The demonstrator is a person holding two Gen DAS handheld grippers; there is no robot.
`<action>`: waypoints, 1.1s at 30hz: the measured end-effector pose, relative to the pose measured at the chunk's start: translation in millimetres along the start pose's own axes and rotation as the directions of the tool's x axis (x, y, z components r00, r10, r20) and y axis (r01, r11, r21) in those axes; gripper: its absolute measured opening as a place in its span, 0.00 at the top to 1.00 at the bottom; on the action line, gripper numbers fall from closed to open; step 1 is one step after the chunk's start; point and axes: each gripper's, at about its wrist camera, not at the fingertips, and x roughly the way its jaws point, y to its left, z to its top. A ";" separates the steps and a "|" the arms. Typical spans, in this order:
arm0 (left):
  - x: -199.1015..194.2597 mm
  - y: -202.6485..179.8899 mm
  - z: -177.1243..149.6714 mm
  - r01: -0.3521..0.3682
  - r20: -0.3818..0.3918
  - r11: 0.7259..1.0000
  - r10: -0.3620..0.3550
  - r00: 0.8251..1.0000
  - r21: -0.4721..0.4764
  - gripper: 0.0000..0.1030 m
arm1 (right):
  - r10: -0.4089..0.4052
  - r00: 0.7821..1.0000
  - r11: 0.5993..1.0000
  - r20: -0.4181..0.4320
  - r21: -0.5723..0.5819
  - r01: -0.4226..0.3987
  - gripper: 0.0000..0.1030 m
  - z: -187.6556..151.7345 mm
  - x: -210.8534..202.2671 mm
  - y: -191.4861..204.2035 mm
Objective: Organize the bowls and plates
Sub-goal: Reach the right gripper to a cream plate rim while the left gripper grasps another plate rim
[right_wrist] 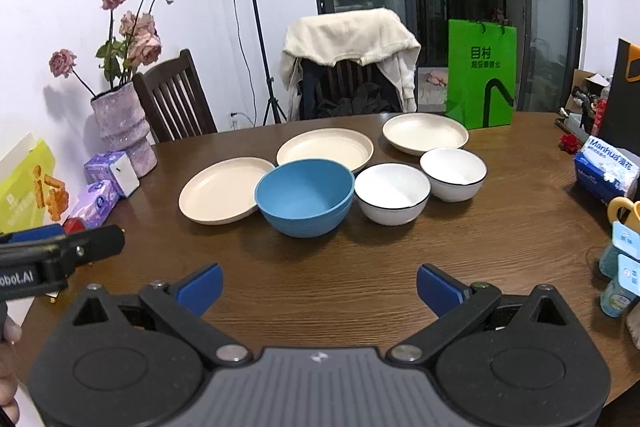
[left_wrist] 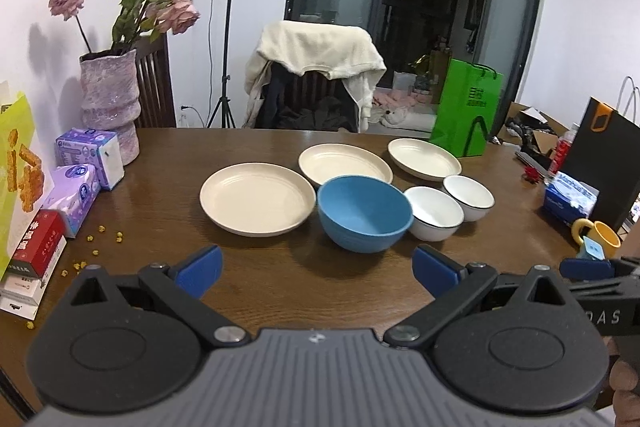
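Both grippers hanging empty over the near table edge

Left gripper (left_wrist: 318,269) and right gripper (right_wrist: 319,289) gape wide before the round blue plastic bowl (left_wrist: 365,213); only the right view shows the slatted dark wooden chair (right_wrist: 174,97) whole.

Cream plates (left_wrist: 258,199); blue bowl (left_wrist: 365,213), black-rimmed white bowls (left_wrist: 434,213), wood-grain brown table (left_wrist: 320,279)

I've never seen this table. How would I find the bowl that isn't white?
Start at the green paper bag standing at the far edge of the wooden table, then look at the row of three bowls nearer the camera. The blue bowl is the leftmost, beside the two white bowls with dark rims. It is the only coloured dish, and the largest bowl.
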 end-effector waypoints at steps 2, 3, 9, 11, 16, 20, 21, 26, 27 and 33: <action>5.6 6.4 5.2 -0.010 0.002 1.000 0.010 1.000 -0.001 0.00 | 0.003 1.000 1.000 -0.014 -0.001 -0.003 0.00 3.2 8.0 4.5; 8.5 9.7 8.0 -0.015 0.002 1.000 0.015 1.000 0.000 0.00 | 0.004 1.000 1.000 -0.020 -0.001 -0.004 0.00 5.0 12.1 7.0; 29.2 30.9 21.4 -0.037 -0.012 0.999 0.037 0.999 -0.007 0.00 | 0.011 0.998 1.000 -0.058 -0.006 -0.012 0.00 17.9 38.7 20.6; 37.8 39.2 26.1 -0.045 -0.022 0.999 0.044 0.999 -0.015 0.00 | 0.011 0.997 1.000 -0.070 -0.010 -0.012 0.00 22.4 48.8 24.9; 61.4 60.8 35.9 -0.066 -0.038 0.997 0.064 0.997 -0.032 0.00 | 0.020 0.996 1.000 -0.092 -0.017 -0.022 0.00 34.2 78.5 36.6; 82.6 79.0 42.0 -0.091 -0.048 0.995 0.089 0.995 -0.048 0.00 | 0.028 0.994 0.999 -0.104 -0.027 -0.031 0.00 42.8 106.4 47.0; 87.4 83.2 43.6 -0.096 -0.049 0.994 0.093 0.994 -0.053 0.00 | 0.032 0.994 0.999 -0.108 -0.028 -0.035 0.00 44.8 113.3 49.4; 112.7 102.4 54.7 -0.122 -0.054 0.991 0.119 0.991 -0.062 0.00 | 0.054 0.993 0.998 -0.109 -0.037 -0.058 0.00 59.1 144.9 62.7; 117.4 105.9 57.1 -0.128 -0.056 0.990 0.125 0.991 -0.061 0.00 | 0.057 0.993 0.997 -0.107 -0.040 -0.061 0.00 62.4 150.7 64.9; 152.1 125.2 72.7 -0.146 -0.082 0.987 0.140 0.987 -0.068 0.00 | 0.080 0.993 0.995 -0.089 -0.059 -0.086 0.00 87.1 186.5 75.5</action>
